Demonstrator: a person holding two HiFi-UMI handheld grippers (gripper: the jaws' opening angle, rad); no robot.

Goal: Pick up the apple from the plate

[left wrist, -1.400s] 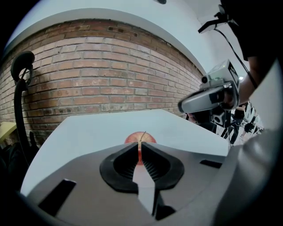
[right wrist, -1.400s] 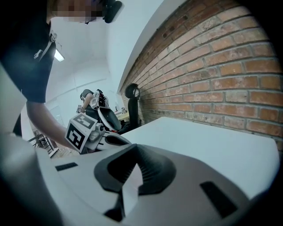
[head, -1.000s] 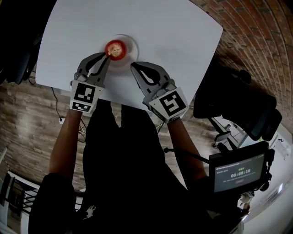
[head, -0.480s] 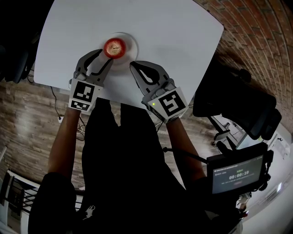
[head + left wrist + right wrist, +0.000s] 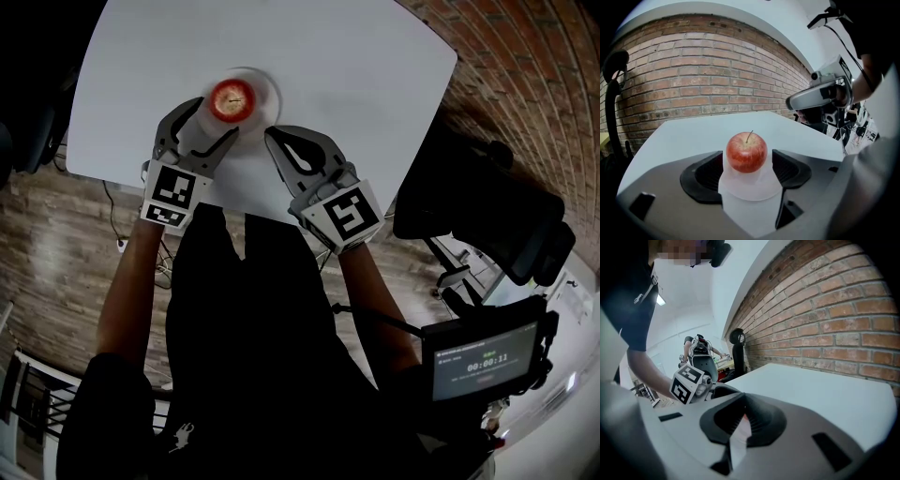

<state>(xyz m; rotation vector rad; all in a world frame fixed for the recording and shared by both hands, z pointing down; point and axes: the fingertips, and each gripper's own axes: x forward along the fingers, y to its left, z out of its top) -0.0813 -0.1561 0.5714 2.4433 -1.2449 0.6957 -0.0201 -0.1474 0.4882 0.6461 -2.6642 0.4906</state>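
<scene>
A red apple (image 5: 232,98) (image 5: 746,152) sits upright on a small white plate (image 5: 271,93) (image 5: 750,187) near the front edge of the white table. My left gripper (image 5: 208,120) (image 5: 748,172) is right at the plate. Its jaws are opening, and the apple sits between the two black pads (image 5: 708,171) with a narrow gap on each side, untouched. Just right of the plate my right gripper (image 5: 275,141) (image 5: 739,422) rests low over the table, jaws together with nothing in them.
The white table (image 5: 356,66) ends just under both grippers. A brick wall (image 5: 693,70) stands beyond its far side. A black chair (image 5: 487,216) and a small timer screen (image 5: 483,356) are to the right, over a wooden floor (image 5: 56,244).
The left jaws, shut a second ago just short of the apple, have spread apart and now flank it. The right gripper has not moved.
</scene>
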